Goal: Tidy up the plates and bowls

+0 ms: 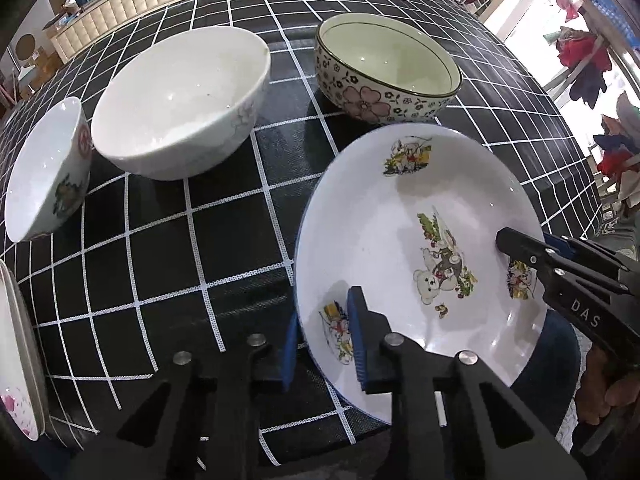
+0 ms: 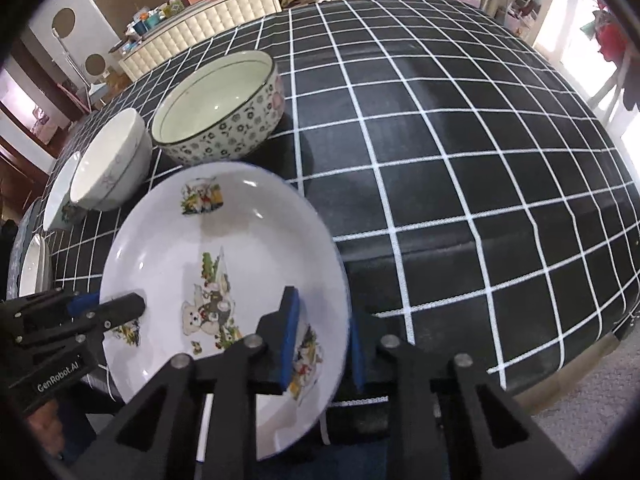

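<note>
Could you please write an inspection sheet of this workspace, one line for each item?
Surface: table with black cloth with white grid.
Job's things: cartoon plate at the near edge; flowered bowl, white bowl and small bowl in a row behind it; stacked plates at far left.
Clutter: nothing seen on the table.
Grippers: left hand-held gripper clamps the plate's left rim; right hand-held gripper clamps its right rim.
Cables: nothing seen.
Surroundings: white padded cabinet with small items on top; hanging clothes by the window.
</note>
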`<state>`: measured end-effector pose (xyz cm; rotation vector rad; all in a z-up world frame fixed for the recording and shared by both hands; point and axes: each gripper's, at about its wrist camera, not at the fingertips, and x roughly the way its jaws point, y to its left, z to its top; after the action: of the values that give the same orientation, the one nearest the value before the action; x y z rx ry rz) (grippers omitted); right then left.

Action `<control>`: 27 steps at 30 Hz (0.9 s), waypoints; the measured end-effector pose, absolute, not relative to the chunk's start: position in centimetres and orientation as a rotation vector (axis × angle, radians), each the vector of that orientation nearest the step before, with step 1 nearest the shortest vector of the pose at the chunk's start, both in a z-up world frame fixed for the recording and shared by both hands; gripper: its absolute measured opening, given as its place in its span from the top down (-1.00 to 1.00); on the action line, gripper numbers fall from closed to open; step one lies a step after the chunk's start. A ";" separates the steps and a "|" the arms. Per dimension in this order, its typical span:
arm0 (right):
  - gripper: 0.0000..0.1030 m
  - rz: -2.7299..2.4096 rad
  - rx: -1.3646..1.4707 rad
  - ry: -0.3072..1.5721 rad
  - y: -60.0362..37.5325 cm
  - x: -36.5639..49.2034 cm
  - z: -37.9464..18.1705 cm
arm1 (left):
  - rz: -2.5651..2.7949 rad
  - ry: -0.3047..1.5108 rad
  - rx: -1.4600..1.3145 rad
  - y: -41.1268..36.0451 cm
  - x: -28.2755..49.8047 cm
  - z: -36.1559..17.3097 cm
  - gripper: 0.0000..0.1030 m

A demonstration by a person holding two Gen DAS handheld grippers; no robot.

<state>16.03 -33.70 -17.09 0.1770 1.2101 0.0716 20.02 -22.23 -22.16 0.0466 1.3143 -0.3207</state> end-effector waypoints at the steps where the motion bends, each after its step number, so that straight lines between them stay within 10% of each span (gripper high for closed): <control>1: 0.48 0.071 0.174 1.210 -33.7 16.0 -17.1 | -0.322 1.313 0.048 -22.1 19.8 -22.1 0.60; 27: 0.53 0.104 0.112 1.125 -27.0 16.0 -12.0 | -0.272 1.220 0.013 -16.6 17.9 -17.5 0.63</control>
<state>16.01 -26.97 -12.02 0.1119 1.1248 0.1044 17.89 -16.59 -17.52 0.0129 1.2198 -0.2722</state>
